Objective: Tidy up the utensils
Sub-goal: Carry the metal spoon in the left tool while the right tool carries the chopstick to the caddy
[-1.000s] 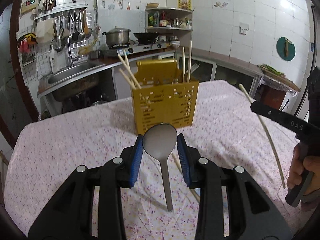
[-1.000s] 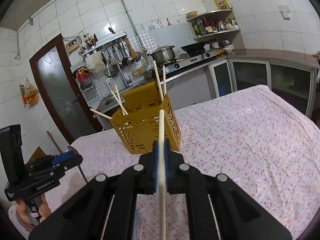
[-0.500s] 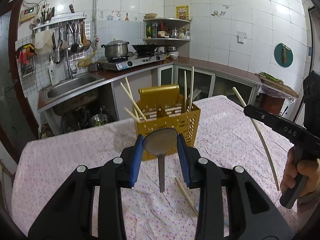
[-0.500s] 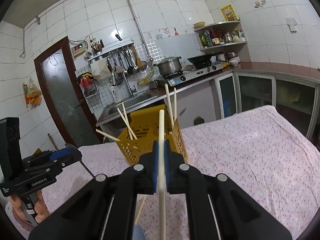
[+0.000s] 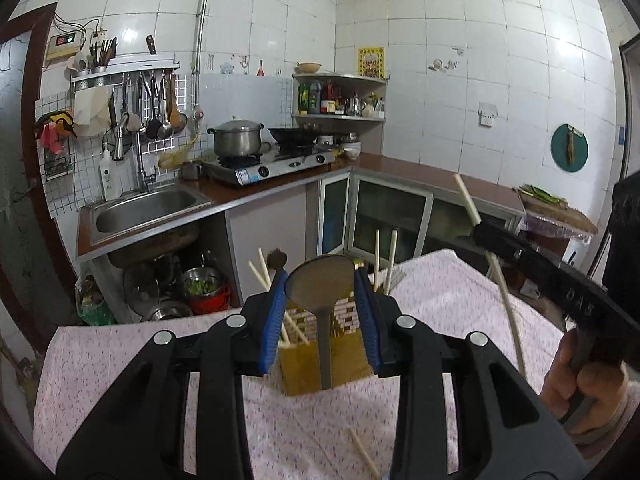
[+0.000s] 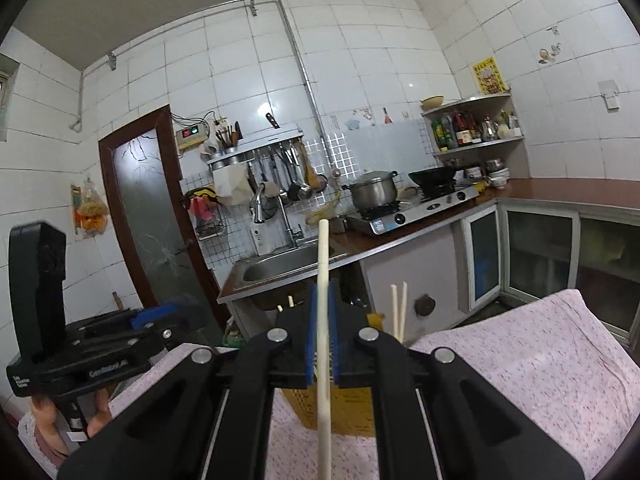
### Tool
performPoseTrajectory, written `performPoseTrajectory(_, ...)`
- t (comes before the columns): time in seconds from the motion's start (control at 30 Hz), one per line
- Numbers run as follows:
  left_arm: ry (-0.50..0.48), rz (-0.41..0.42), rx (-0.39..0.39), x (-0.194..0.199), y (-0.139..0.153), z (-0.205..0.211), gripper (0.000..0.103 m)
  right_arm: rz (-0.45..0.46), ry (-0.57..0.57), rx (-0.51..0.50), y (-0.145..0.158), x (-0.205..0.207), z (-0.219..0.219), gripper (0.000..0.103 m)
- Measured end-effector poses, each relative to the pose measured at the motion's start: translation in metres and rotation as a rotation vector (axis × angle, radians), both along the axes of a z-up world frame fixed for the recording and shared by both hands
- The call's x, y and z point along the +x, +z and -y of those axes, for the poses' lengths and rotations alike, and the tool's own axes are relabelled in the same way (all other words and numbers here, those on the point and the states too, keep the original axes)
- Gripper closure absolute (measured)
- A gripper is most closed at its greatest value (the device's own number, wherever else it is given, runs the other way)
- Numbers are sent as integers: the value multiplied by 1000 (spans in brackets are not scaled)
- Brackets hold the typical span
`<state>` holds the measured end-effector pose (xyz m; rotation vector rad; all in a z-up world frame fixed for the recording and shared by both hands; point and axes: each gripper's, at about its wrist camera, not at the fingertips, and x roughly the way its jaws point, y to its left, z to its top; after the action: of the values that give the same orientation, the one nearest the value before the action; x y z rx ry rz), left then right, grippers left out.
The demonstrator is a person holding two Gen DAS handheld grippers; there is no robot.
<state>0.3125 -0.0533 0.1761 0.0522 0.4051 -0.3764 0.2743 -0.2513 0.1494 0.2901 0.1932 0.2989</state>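
Overhead, left gripper (image 5: 321, 306) clamps spoon (image 5: 322, 284); right gripper (image 6: 323, 332) clamps chopstick (image 6: 323, 304) above yellow holder (image 5: 332, 364).

A home kitchen with white-tiled walls: a steel sink (image 5: 146, 210) set in a brown counter, a lidded pot (image 5: 237, 137) and wok (image 5: 294, 135) on a gas stove (image 5: 276, 162), ladles on a wall rack (image 5: 154, 110), bottles on a corner shelf (image 5: 340, 100).

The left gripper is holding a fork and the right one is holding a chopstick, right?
Not quite. The left gripper holds a spoon, not a fork: the left wrist view shows its round bowl between the blue pads. The right gripper does hold a chopstick.
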Motion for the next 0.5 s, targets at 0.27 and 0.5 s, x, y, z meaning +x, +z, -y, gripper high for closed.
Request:
performPoseTrajectory(0.27,31,47,-12,27,23,8,70,85,-9,-8,8,15,-4,97)
performPoseTrajectory(0.5,42,60,-12,48,24,12,70,190,-46,6,19,22,4,97)
